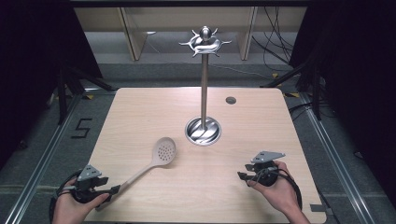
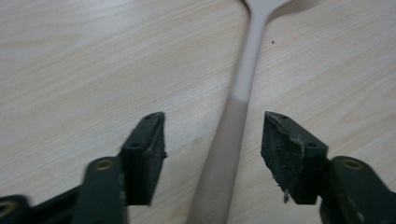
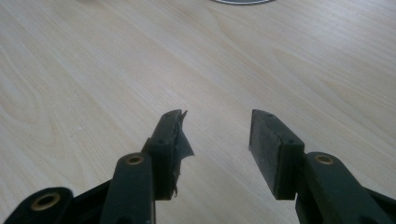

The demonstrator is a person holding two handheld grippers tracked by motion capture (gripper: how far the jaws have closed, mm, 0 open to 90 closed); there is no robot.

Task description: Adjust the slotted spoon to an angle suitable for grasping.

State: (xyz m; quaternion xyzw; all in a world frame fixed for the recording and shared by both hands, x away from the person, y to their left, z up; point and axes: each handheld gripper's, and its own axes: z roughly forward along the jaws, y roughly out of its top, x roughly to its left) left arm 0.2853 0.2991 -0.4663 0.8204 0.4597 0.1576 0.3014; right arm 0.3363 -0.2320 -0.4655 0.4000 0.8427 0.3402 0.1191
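The left gripper is holding its 2 jaws apart, 1 on each side of the handle of the slotted spoon, with a gap showing between each pad and the handle, so nothing is clamped yet. The right gripper is also sitting with its jaws apart over bare wood, gripping nothing.

The spoon is lying flat on the table, its handle end reaching toward the front left corner and its perforated bowl pointing toward the middle. Beyond it the utensil stand is standing upright near the table centre, with hooks at the top.

The spoon is looking light and stiff, probably plastic or silicone-coated, so it should lift easily. Its smooth, rounded handle may twist between the pads. Closing on the darker lower section of the handle looks the soundest hold.
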